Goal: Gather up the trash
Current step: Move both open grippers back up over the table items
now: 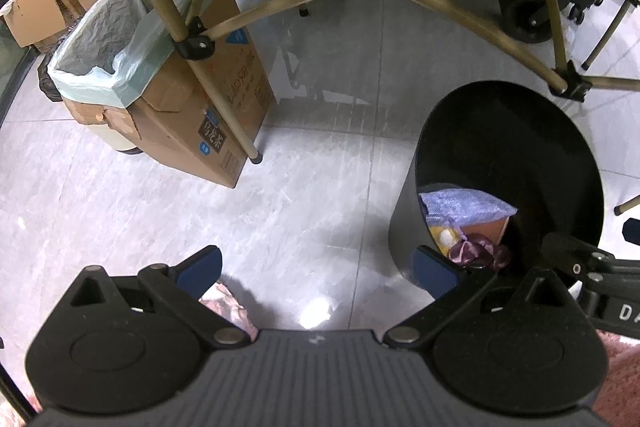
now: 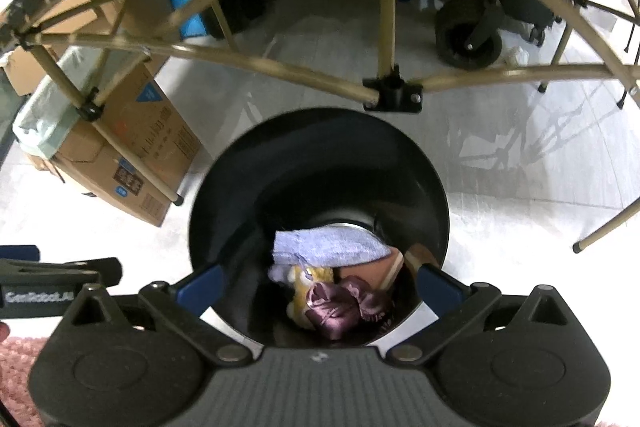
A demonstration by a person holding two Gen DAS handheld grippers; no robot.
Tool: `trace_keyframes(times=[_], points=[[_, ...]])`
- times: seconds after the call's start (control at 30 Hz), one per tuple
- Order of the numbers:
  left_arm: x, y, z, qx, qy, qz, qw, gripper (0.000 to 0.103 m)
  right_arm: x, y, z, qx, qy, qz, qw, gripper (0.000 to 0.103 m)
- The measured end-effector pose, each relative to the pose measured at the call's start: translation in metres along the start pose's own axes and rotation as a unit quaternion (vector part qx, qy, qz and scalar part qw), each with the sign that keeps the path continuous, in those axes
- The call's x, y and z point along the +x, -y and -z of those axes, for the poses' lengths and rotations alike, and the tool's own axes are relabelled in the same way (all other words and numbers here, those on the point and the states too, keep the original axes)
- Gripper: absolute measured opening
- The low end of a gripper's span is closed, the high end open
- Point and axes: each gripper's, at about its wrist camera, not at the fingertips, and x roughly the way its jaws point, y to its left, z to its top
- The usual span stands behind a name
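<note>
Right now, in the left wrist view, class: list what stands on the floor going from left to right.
Bag-lined cardboard box → table leg → black bin holding discarded items → right gripper at the far right edge.

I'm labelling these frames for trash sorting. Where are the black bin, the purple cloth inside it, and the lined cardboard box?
black bin (image 2: 320, 155): right wrist view, inner far wall.
purple cloth (image 2: 332, 247): right wrist view, middle of its folded top.
lined cardboard box (image 1: 236, 83): left wrist view, printed side panel.
</note>
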Motion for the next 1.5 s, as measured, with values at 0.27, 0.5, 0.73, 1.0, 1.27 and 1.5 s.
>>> trace_keyframes(times=[0.27,0.5,0.73,1.0,1.27,1.5], points=[[-0.03,-0.002,-0.003,-0.01,0.064,0.007,0.9979,0.103,-0.029,0.0,0.0,-0.01,0.034,-0.014,0.999,0.103],[-0.052,0.002,-0.004,-0.014,0.107,0.033,0.9936,0.103,-0.053,0.007,-0.001,-0.014,0.068,-0.017,0.997,0.103],[-0.081,0.0,0.002,-0.022,0.162,0.058,0.9849,0.103,-0.08,0.011,0.0,-0.017,0.1,-0.031,0.994,0.103],[-0.129,-0.002,0.001,-0.029,0.23,0.101,0.9676,0.103,-0.131,0.016,0.001,-0.024,0.154,-0.048,0.987,0.103],[-0.17,0.004,-0.015,-0.026,0.301,0.117,0.946,0.103,-0.186,0.021,-0.009,-0.037,0.239,-0.036,0.97,0.103],[-0.186,0.015,-0.041,-0.035,0.33,0.129,0.9345,0.103,-0.213,0.032,-0.04,-0.019,0.316,-0.014,0.949,0.103]])
